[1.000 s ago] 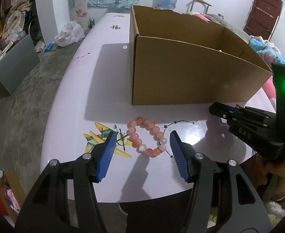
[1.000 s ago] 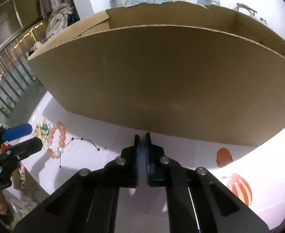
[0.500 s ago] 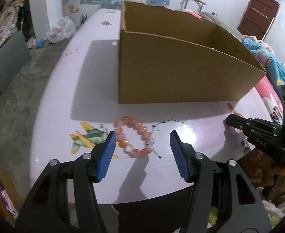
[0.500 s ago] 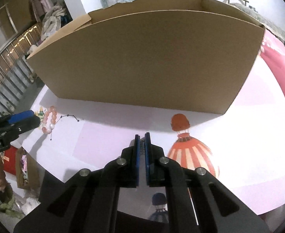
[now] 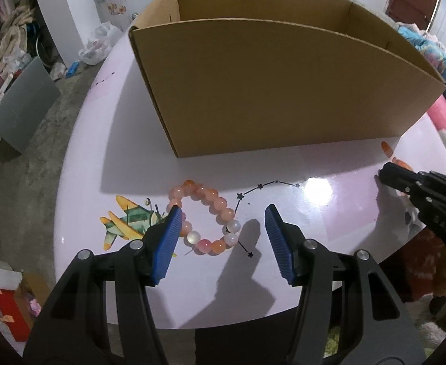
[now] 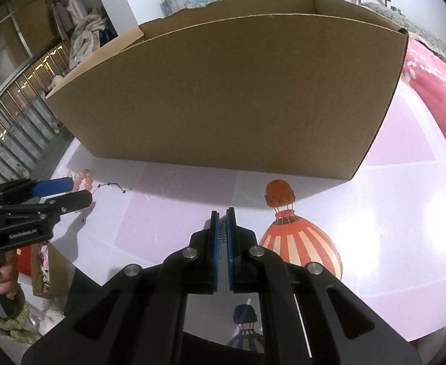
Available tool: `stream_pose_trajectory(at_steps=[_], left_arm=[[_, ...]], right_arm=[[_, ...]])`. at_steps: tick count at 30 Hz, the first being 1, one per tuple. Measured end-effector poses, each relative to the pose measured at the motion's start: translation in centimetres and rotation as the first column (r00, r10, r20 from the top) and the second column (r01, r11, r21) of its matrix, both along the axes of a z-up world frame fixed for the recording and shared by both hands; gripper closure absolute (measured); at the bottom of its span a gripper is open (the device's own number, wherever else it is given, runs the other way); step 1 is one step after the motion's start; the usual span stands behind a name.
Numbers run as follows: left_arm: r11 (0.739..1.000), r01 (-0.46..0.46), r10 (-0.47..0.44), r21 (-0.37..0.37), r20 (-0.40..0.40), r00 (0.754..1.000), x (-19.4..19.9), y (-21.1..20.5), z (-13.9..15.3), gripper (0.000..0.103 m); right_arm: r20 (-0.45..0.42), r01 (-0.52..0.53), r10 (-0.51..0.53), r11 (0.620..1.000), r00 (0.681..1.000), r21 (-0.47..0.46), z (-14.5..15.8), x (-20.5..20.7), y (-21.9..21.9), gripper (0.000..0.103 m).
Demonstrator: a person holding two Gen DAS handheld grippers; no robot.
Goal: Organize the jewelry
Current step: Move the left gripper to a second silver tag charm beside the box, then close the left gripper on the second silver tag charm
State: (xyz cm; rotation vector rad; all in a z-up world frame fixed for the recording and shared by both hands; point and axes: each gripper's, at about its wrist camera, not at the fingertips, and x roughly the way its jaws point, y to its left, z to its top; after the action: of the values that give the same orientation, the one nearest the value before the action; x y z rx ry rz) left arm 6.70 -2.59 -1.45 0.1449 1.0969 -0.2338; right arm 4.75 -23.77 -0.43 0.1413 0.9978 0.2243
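A bracelet point(image 5: 206, 217) of pink, orange and white beads lies flat on the pale pink table point(image 5: 86, 182), just in front of an open brown cardboard box point(image 5: 268, 91). My left gripper point(image 5: 223, 213) hovers open over it, its blue left pad overlapping the ring's left side and the right pad well clear to the right. In the right wrist view the bracelet point(image 6: 83, 179) peeks out behind the left gripper point(image 6: 61, 193). My right gripper point(image 6: 223, 213) is shut with nothing in it, above the table near a printed balloon, in front of the box point(image 6: 238, 97).
The table carries printed pictures: a plane point(image 5: 125, 225), a star line point(image 5: 268, 185), striped balloons point(image 6: 299, 243). The box fills the table's middle. The right gripper point(image 5: 423, 194) shows at the right edge. A hand point(image 6: 1, 279) holds the left tool. Clutter lies on the floor to the left.
The left gripper has come closer over the bracelet, which now sits lower between its pads. The right gripper slid right along the box front, from the star line to the striped balloon.
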Motion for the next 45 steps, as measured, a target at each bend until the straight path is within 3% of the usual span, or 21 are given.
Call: stream_pose_trajectory(at_steps=[16, 21, 24, 25, 29, 34, 38, 41, 45], left_arm=[[1.000, -0.013, 0.013, 0.024, -0.008, 1.000, 0.5, -0.7, -0.4, 0.049], [1.000, 0.016, -0.014, -0.025, 0.072, 0.997, -0.5, -0.7, 0.8, 0.049], [0.994, 0.079, -0.069, -0.073, 0.124, 0.990, -1.4, -1.3, 1.6, 0.049], [0.989, 0.111, -0.097, -0.097, 0.136, 0.986, -1.8, -1.6, 1.7, 0.049], [0.954, 0.259, -0.232, -0.154, 0.172, 0.957, -3.1, -4.0, 2.0, 0.049], [0.879, 0.449, -0.413, -0.162, 0.212, 0.885, -4.0, -8.5, 1.5, 0.049], [0.856, 0.495, -0.463, -0.150, 0.203, 0.863, -3.4, -10.7, 1.1, 0.050], [0.837, 0.525, -0.494, -0.157, 0.195, 0.847, -3.2, -11.8, 0.7, 0.057], [0.843, 0.522, -0.506, -0.127, 0.139, 0.851, -2.3, -13.0, -0.3, 0.073]], right_arm=[[-0.002, -0.003, 0.003, 1.000, 1.000, 0.025, 0.2, 0.1, -0.9, 0.098], [0.008, -0.015, 0.014, 0.996, 1.000, 0.082, 0.8, -0.2, -2.0, 0.097], [0.024, -0.017, 0.014, 0.995, 1.000, 0.095, 1.5, -1.0, -2.9, 0.088], [0.028, -0.015, 0.013, 0.995, 1.000, 0.100, 1.6, -1.4, -3.2, 0.083], [0.038, -0.003, 0.000, 0.996, 0.999, 0.084, 1.9, -2.3, -4.3, 0.081], [0.040, 0.023, -0.026, 0.996, 0.999, 0.092, 1.8, -2.5, -5.3, 0.081], [0.056, 0.033, -0.038, 0.995, 0.998, 0.094, 2.0, -2.4, -5.5, 0.081], [0.059, 0.043, -0.050, 0.993, 0.997, 0.109, 1.9, -2.3, -5.9, 0.081], [0.060, 0.063, -0.071, 0.990, 0.996, 0.127, 1.5, -2.3, -6.5, 0.081]])
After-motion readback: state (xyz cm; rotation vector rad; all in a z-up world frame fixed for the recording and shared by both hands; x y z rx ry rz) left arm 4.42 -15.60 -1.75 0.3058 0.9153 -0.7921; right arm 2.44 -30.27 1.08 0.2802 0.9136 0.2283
